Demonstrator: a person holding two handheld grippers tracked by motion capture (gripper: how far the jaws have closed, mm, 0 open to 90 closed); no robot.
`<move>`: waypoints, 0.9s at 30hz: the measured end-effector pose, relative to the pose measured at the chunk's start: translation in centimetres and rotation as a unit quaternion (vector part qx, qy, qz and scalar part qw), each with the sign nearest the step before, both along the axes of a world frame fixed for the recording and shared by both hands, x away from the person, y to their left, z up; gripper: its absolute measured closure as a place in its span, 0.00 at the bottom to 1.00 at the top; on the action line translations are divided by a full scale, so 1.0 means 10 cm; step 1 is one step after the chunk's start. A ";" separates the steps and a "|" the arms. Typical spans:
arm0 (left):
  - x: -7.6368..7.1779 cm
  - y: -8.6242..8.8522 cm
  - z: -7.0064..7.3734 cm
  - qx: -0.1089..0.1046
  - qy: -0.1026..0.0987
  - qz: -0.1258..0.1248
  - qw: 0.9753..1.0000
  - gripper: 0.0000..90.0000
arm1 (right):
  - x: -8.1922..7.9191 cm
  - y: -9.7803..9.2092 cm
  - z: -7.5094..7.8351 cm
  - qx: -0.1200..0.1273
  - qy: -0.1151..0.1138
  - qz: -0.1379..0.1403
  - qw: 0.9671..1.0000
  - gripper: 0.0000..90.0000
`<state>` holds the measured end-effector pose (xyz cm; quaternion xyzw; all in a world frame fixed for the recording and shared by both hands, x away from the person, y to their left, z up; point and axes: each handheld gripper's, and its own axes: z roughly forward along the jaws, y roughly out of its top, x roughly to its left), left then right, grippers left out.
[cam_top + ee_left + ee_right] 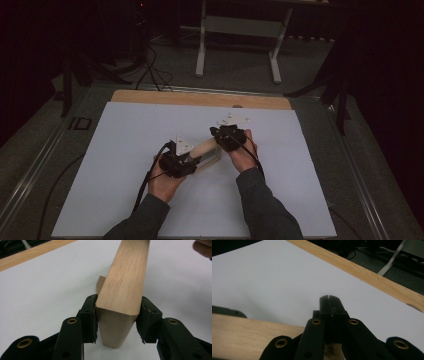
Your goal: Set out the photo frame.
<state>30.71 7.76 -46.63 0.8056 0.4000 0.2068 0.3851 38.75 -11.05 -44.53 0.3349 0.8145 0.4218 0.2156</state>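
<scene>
- Forearms enter at 6 o'clock; left gripper clamps wooden block end, jaws pressed on both sides.
- Right gripper at block's 1 o'clock end, jaws together.
- White sheet covers wooden tabletop.
- Dark room; white table frame at 12 o'clock.

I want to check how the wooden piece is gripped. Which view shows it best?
The left gripper view: the wooden piece sits large between the left gripper pads, grain visible. The high view shows it small between both grippers. The right gripper view shows just a strip behind its shut jaws.
</scene>
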 end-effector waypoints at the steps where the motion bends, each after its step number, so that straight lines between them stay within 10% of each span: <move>1: 0.00 0.00 0.00 0.000 0.000 0.000 1.000 0.61 | 0.00 0.00 0.00 0.000 0.000 0.000 1.000 1.00; 27: 0.06 0.11 0.01 -0.001 0.011 0.006 1.000 0.59 | -0.13 -0.10 0.02 -0.006 0.000 0.012 1.000 0.96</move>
